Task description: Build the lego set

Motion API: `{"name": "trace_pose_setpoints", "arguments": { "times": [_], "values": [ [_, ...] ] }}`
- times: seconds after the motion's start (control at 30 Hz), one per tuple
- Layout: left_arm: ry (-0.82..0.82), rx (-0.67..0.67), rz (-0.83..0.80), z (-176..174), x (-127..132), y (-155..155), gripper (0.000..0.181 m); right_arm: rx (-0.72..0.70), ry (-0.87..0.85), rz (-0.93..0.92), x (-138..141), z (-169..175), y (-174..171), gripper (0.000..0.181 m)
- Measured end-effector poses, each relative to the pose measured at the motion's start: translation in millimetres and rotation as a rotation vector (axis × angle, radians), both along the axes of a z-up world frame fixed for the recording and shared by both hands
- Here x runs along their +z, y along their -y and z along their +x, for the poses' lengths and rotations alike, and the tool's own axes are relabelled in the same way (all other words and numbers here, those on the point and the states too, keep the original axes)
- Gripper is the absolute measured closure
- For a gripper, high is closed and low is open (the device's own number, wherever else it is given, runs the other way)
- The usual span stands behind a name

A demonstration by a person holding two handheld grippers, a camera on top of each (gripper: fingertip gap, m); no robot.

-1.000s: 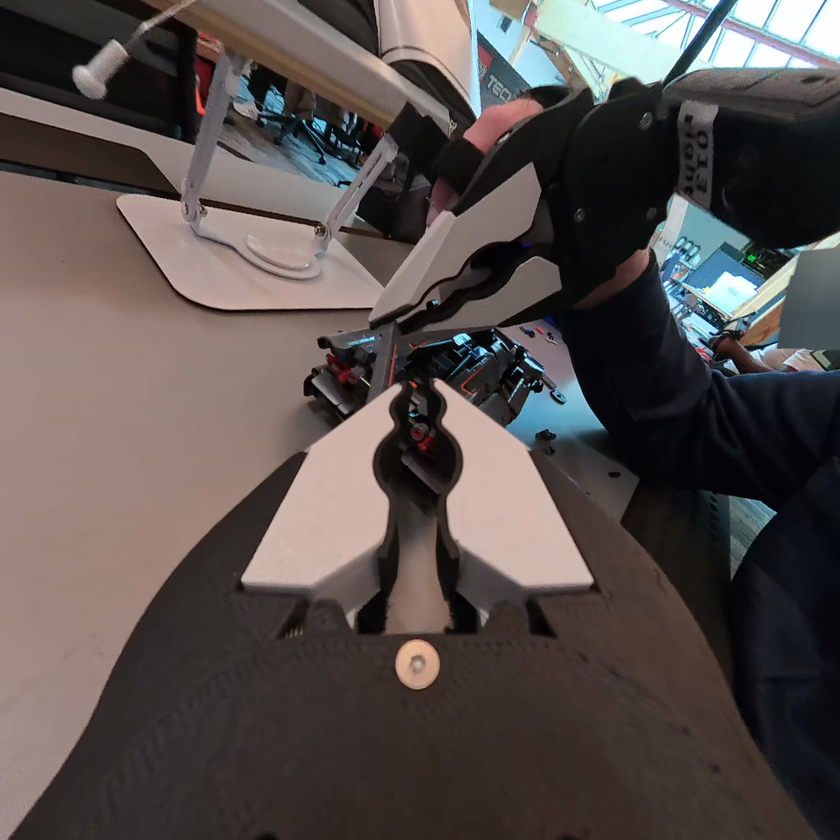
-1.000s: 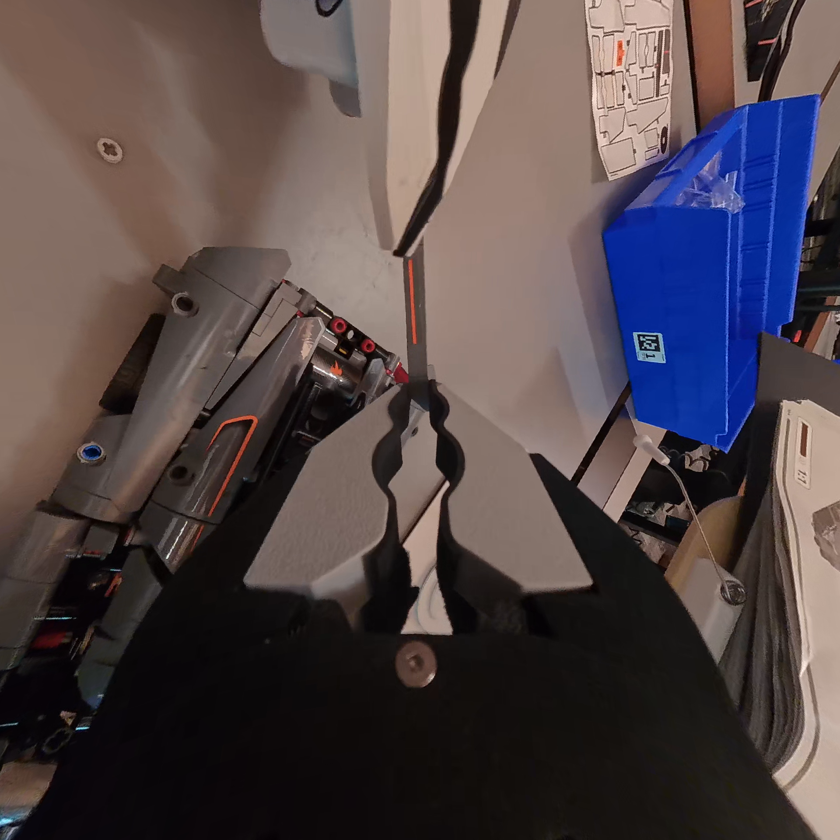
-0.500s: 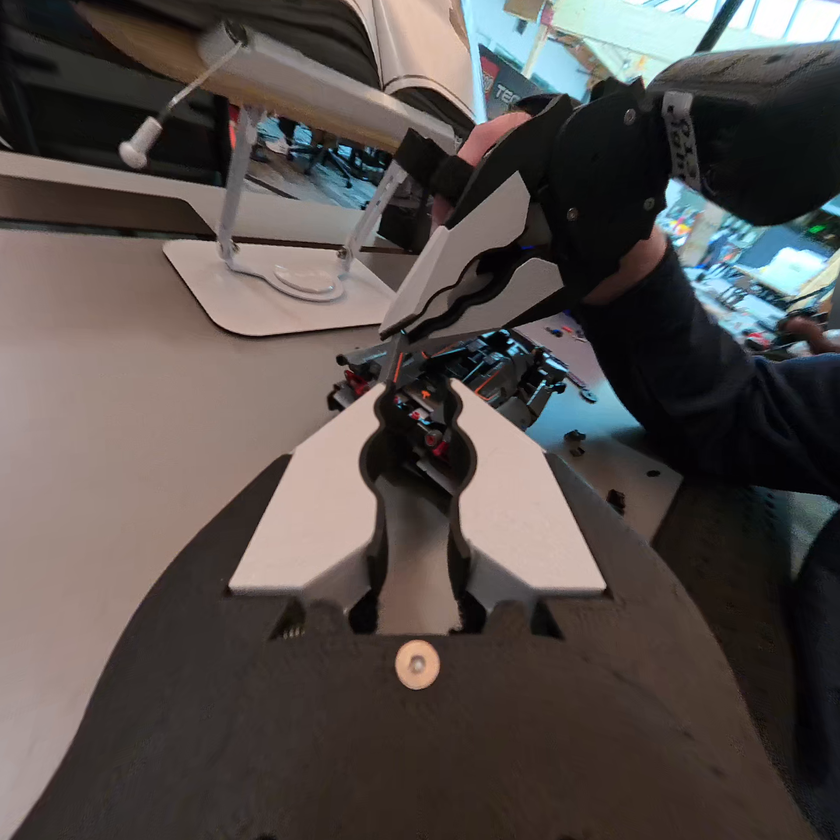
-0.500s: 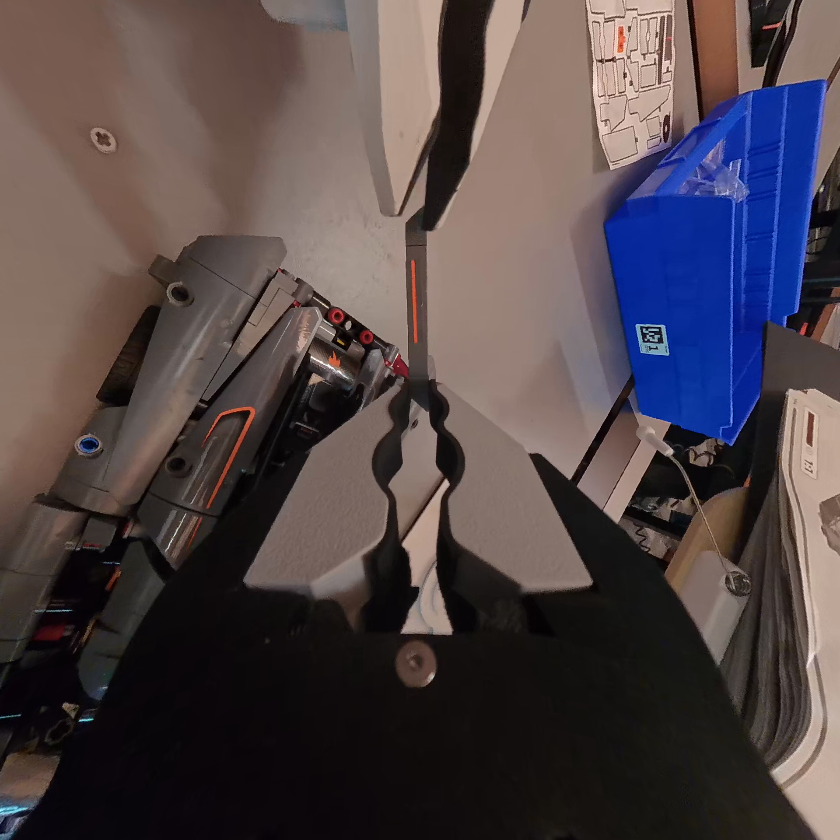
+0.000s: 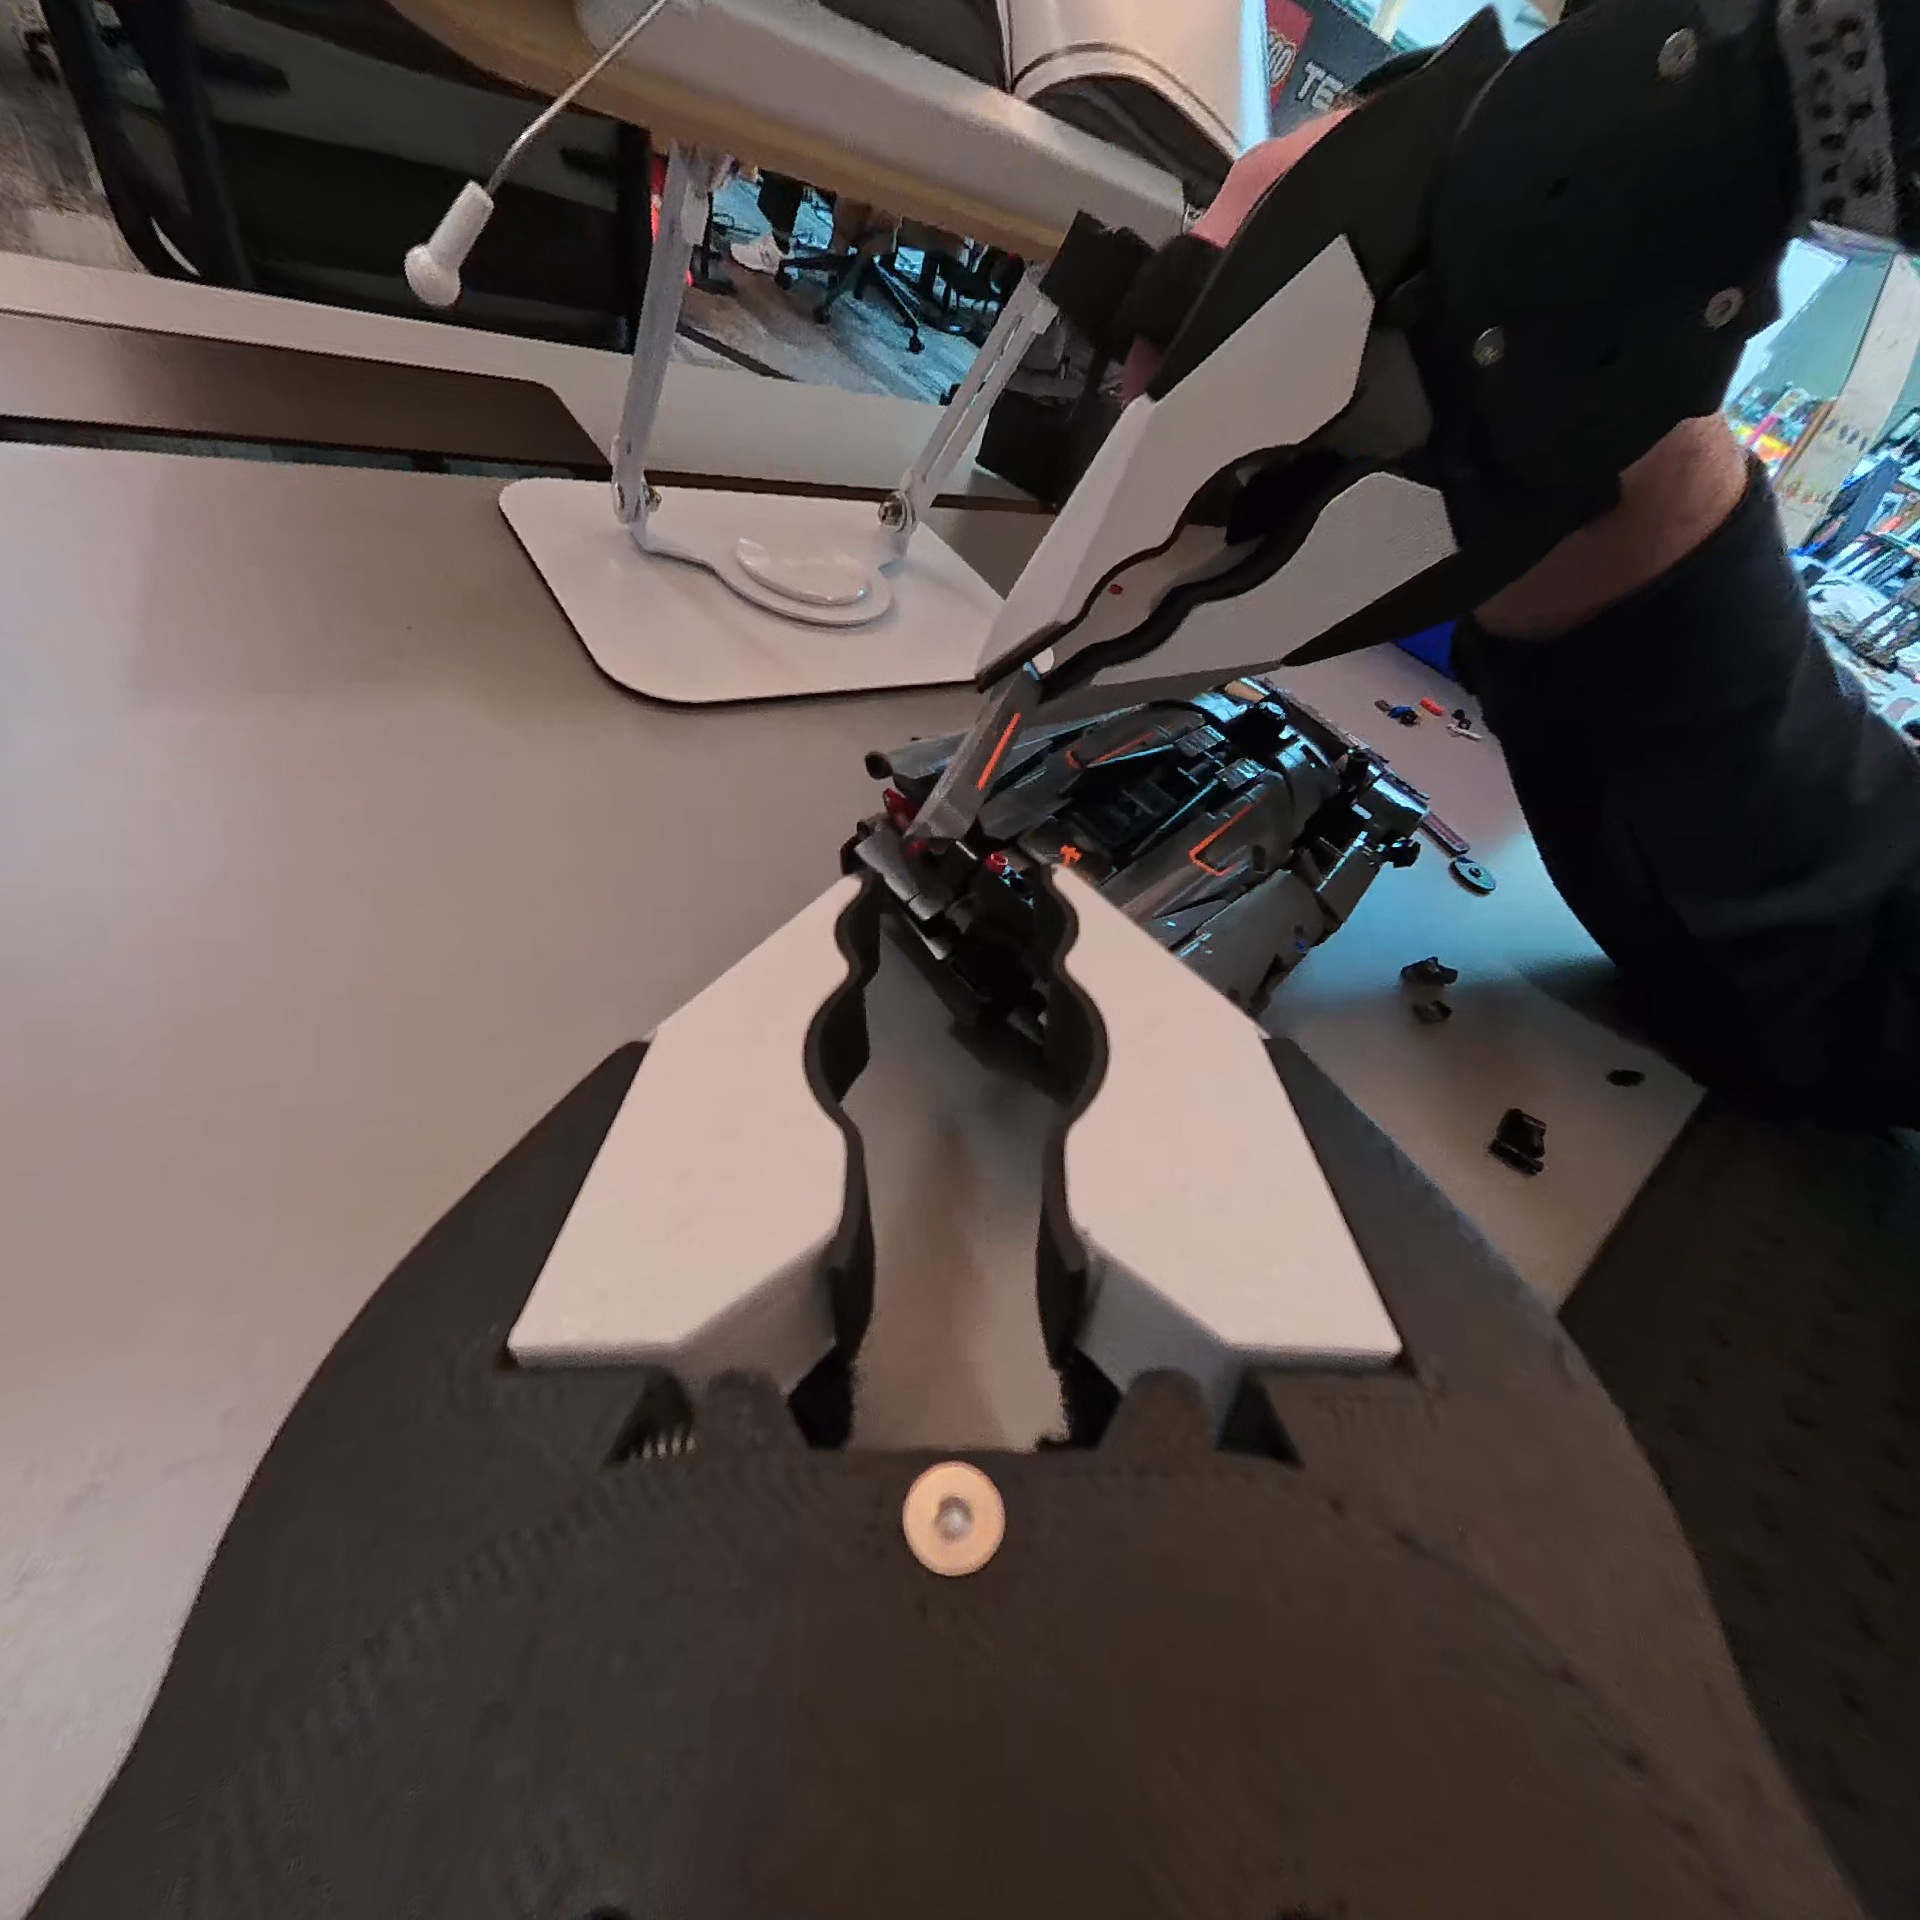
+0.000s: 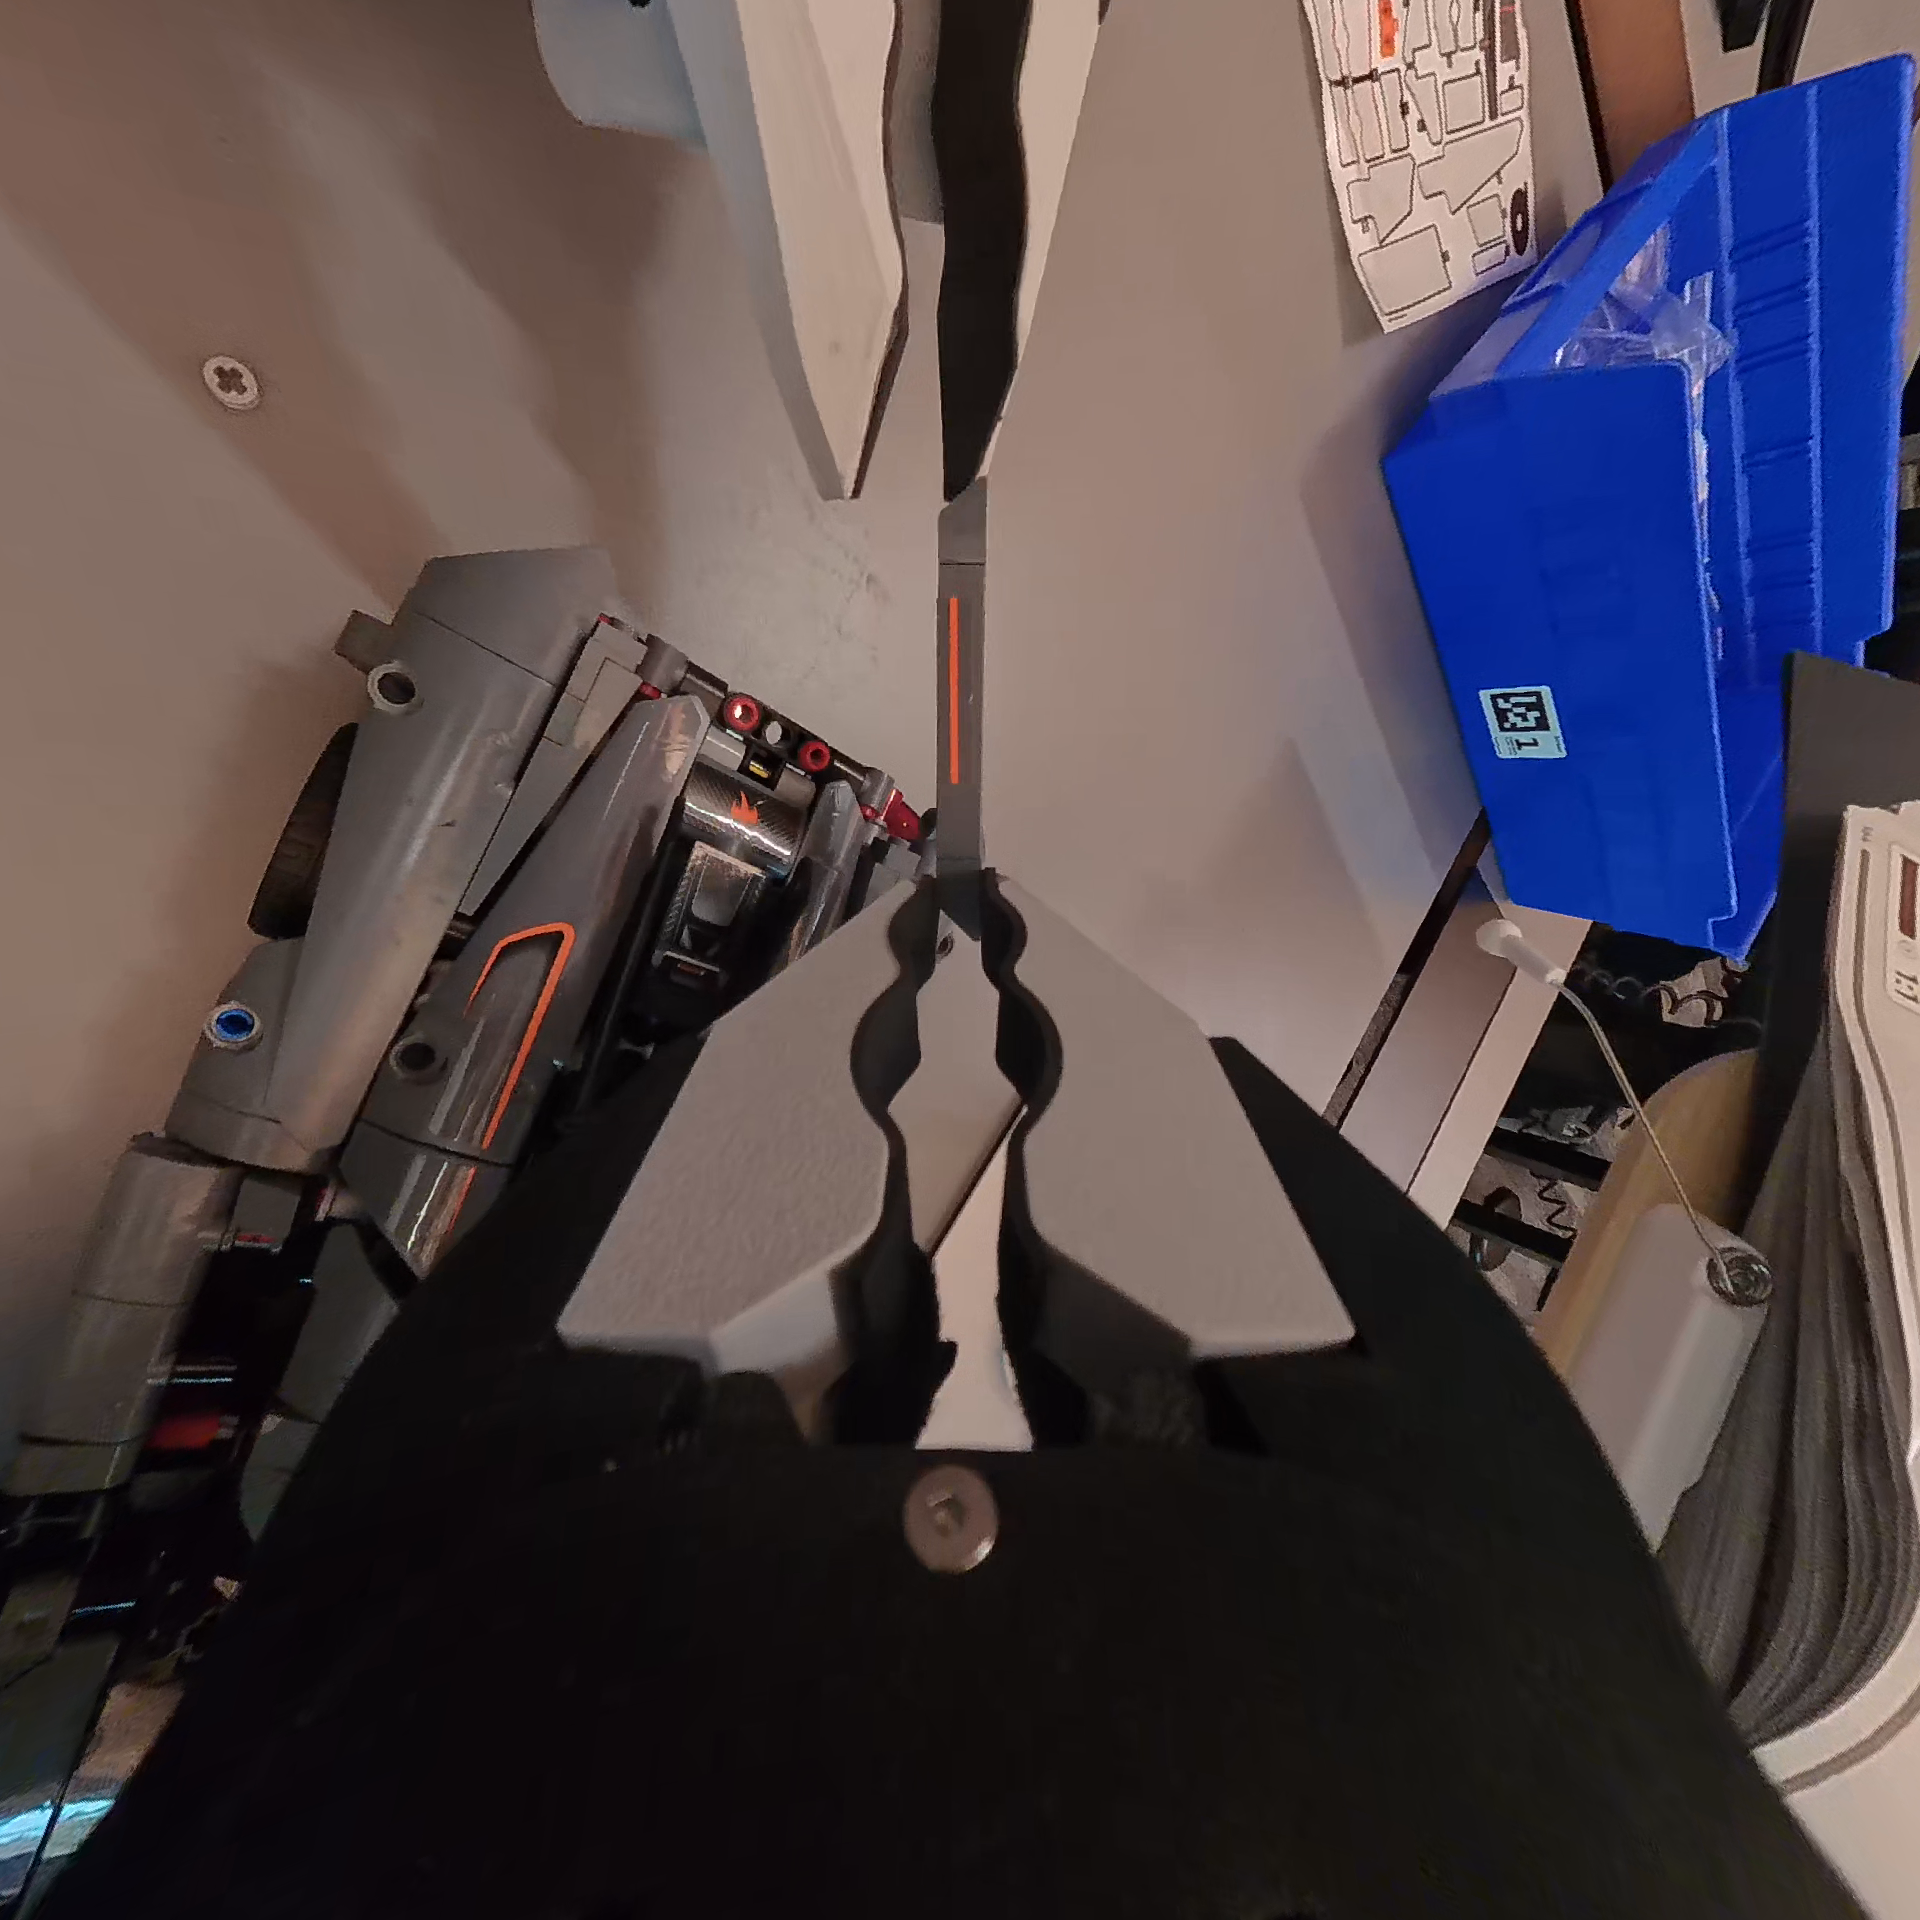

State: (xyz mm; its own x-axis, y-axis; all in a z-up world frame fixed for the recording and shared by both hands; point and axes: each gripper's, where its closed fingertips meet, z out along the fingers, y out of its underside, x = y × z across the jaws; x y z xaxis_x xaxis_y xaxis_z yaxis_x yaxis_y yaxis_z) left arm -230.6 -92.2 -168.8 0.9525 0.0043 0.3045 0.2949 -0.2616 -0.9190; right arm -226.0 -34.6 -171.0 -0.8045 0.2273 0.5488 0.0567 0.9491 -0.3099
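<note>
Lego model, a grey and black plastic car (image 6: 436,935) with orange trim, is lying across the left of the right wrist picture on the pale tabletop (image 6: 1195,520), and sitting at centre right of the left wrist picture (image 5: 1195,831). From that car's rear end a long thin dark grey panel with an orange stripe (image 6: 958,707) is rising toward the upper middle of the frame.

The right gripper (image 6: 961,894) is pinching that panel's lower end, jaws clenched on it. The left gripper (image 5: 956,894) is standing released, jaws spread around the car's tail, gripping nothing.

The risk, as I judge it, is the thin panel twisting out of the narrow pinch, or pins on the car popping loose if it is being pushed off-axis. A blue plastic bin (image 6: 1662,499) is sitting at the upper right.
</note>
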Motion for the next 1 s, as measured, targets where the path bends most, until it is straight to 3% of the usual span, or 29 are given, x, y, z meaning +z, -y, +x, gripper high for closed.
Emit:
{"name": "trace_pose_setpoints", "arguments": {
  "times": [0.7, 1.0],
  "values": [
    [0.044, -0.024, 0.091, 4.4, 14.2, -1.5, 0.17, 0.026, 0.0, -0.023, 4.5, 4.0, 10.9, 0.175],
    [0.101, -0.024, 0.127, 2.3, 17.9, 0.4, 0.164, 0.024, -0.008, -0.009, 6.1, 4.5, 12.1, 0.176]
  ]
}}
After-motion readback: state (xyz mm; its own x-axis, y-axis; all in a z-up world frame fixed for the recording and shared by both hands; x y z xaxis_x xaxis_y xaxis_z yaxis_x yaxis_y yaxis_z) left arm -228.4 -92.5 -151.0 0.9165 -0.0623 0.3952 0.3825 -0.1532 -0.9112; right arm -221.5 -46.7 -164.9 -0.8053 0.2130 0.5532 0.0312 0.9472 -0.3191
